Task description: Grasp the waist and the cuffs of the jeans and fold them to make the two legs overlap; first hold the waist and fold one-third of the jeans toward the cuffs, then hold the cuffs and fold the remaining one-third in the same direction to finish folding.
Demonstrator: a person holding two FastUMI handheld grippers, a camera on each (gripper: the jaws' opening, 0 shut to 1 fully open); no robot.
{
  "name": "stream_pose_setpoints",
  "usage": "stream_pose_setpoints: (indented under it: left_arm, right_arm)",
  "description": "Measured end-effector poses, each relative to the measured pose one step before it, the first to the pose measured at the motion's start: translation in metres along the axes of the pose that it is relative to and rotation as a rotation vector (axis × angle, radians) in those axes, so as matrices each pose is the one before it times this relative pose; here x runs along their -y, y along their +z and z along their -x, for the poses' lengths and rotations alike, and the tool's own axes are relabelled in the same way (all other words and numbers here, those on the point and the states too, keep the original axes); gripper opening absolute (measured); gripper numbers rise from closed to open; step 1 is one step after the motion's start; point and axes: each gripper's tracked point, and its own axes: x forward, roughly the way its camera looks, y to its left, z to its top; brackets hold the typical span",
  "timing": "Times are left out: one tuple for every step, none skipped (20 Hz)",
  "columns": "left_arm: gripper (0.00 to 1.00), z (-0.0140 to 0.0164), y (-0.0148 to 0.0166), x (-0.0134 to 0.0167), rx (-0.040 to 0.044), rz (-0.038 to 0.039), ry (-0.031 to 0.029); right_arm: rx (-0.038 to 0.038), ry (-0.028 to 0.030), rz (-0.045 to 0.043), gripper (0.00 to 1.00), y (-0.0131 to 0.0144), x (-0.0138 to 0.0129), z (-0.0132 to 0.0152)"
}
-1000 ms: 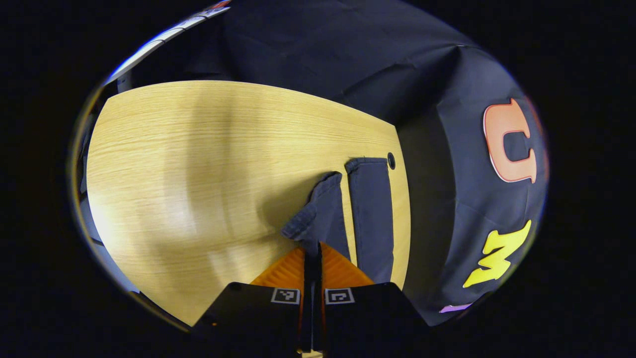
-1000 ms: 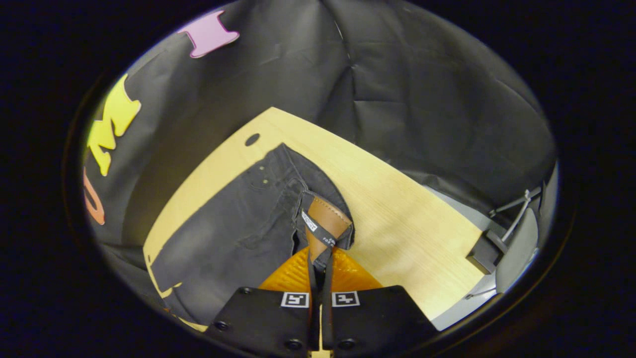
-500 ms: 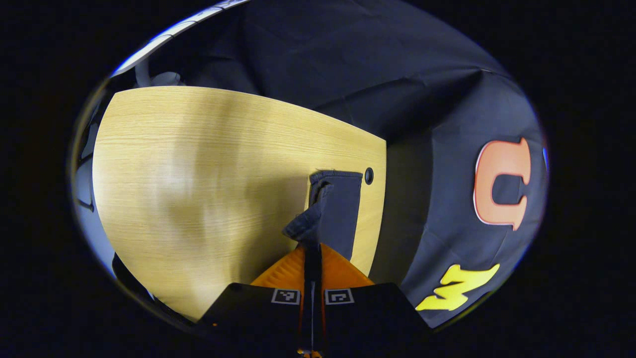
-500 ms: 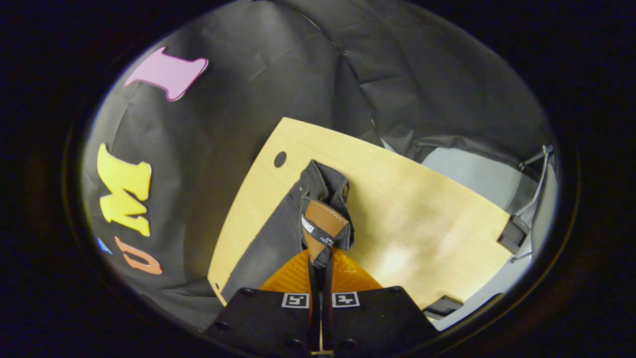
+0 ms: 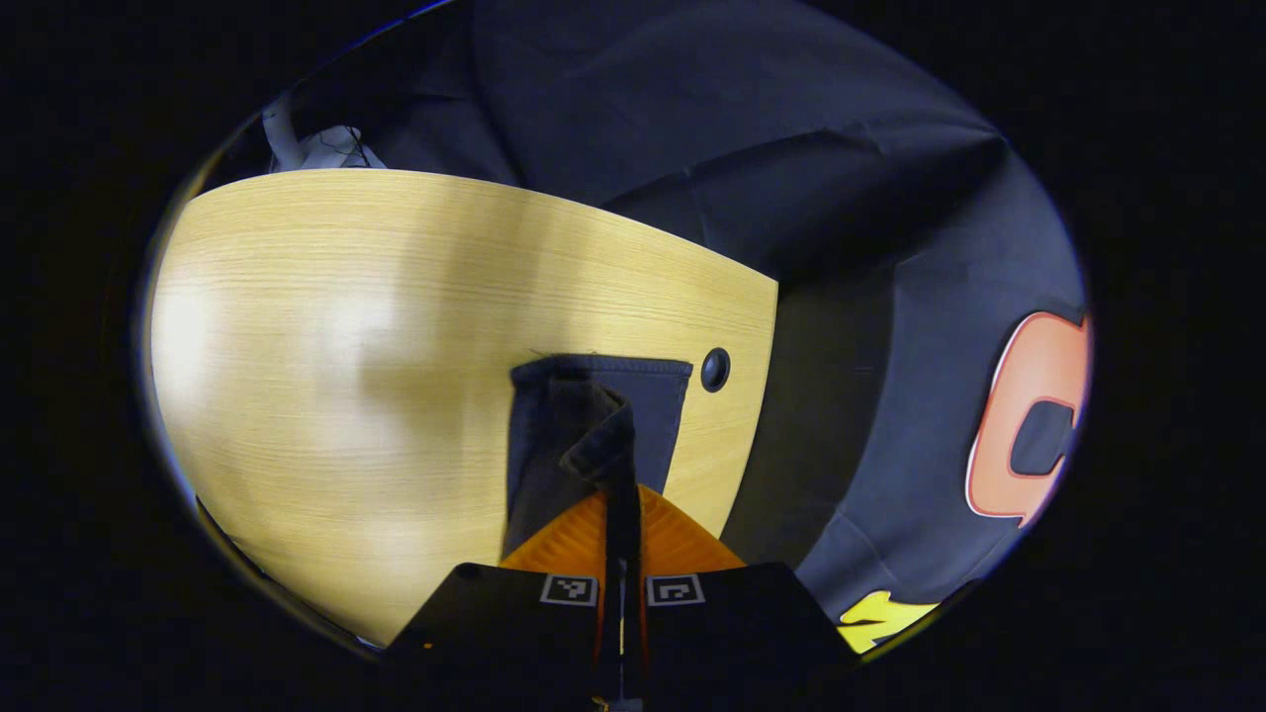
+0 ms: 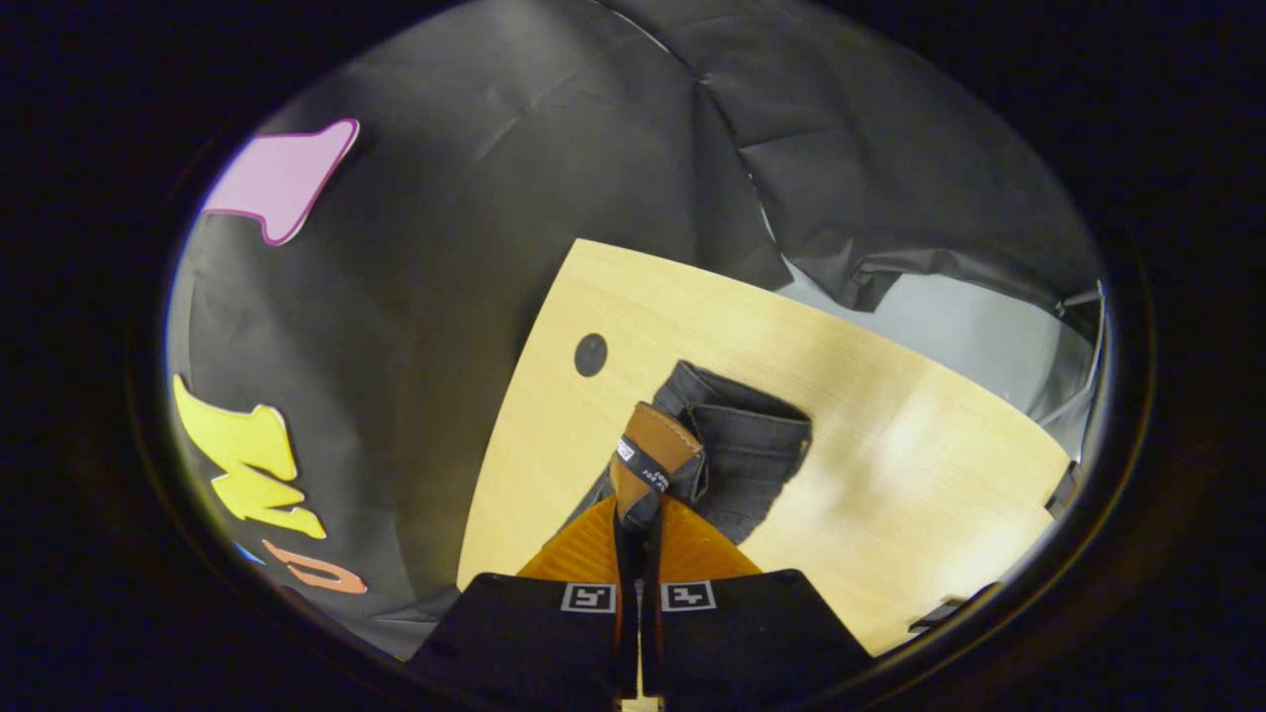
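1. Swung across compared with a second ago: held cuff [image 5: 593, 440] of the jeans [image 5: 539, 475], then lying beside the other leg with a strip of wood between, now directly over the flat cuff [image 5: 643, 386] underneath, with no wood left between the two.
2. Pinched in the left gripper [image 5: 621, 494]: a bunched fold of that upper cuff, fingers pressed together on it, denim rising straight out from between them and raised a little off the lower leg.
3. Lies close to the edge of the table [image 5: 346, 326], corner of the flat cuff just beside the round hole [image 5: 714, 369].
4. Narrowed likewise in the right gripper view: waist [image 6: 752, 435], spread wide a second ago, now doubled over on itself into a compact dark stack on the wood, a little way from the same hole.
5. Clamped in the right gripper [image 6: 638, 514]: the waistband at the brown leather patch [image 6: 655, 453], which stands up just ahead of the closed fingertips.
6. Reads as the leg-over-leg fold nearly complete at both ends, though neither end is set down or let go yet.
7. Probably calls next for lowering both ends together and checking that the edges line up. Leaves both one-third folds untouched, so roughly a third of the job is done.
8. Main risk, as a guess: upper leg landing skewed over the lower one, or slack denim bunching in the middle.
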Motion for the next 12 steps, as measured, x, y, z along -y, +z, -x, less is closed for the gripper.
stream_pose_setpoints:
  left_arm:
    - [0.04,-0.01115,-0.00036,0.00872,0.00178,-0.02298,0.0069]
    - [0.04,-0.01324,0.00034,0.00694,0.0067,-0.02189,0.00704]
    - [0.04,-0.01355,0.00109,0.00169,0.01013,-0.02598,0.01752]
    - [0.04,-0.01146,0.00105,0.00057,0.00076,-0.01645,0.01641]
    - [0.04,-0.01195,0.001,0.00113,-0.00579,-0.00581,0.01457]
    - [0.04,-0.01396,0.00095,0.00237,-0.00322,0.00199,0.01064]
    - [0.04,-0.01155,-0.00124,0.001,-0.00579,-0.00242,0.0051]
    - [0.04,-0.00862,-0.00205,0.00281,-0.00776,-0.00684,-0.00065]
    - [0.04,-0.007,0.00154,-0.00003,0.00374,-0.01581,0.01163]
    - [0.04,-0.00591,-0.00193,0.00031,-0.00143,-0.02348,0.01409]
    - [0.05,-0.00477,-0.00197,-0.0011,-0.00295,-0.02192,0.02027]
    - [0.05,-0.00664,-0.0017,0.00005,-0.00901,-0.01939,0.01056]
  right_arm:
    - [0.00156,-0.00361,0.01142,0.02,0.00435,-0.00662,-0.00975]
    - [0.00039,-0.00267,0.01039,0.02,0.00376,-0.00621,-0.01133]
    - [0.00097,0.00177,0.0057,0.0,0.00275,-0.00573,-0.01026]
    - [-0.0026,0.00198,0.00331,0.02,0.00232,-0.00349,-0.01113]
    - [0.00045,-0.00627,0.00091,0.02,0.00031,-0.00043,-0.00923]
    - [0.00286,-0.00789,0.00313,0.02,0.00208,-0.00172,-0.01132]
    - [-0.00087,-0.01193,0.01197,0.02,0.00223,0.00069,-0.00983]
    - [0.00311,-0.01219,0.01171,0.02,0.00122,0.00106,-0.01014]
    - [-0.00301,-0.01865,0.01002,0.02,-0.00045,0.00178,-0.00842]
    - [-0.0016,-0.01307,0.00169,0.02,-0.00081,0.00099,-0.00638]
    - [0.00089,-0.0106,-0.00095,0.0,0.00077,-0.00011,-0.00626]
    - [0.00214,-0.01698,0.00443,0.0,0.00189,0.00063,-0.00474]
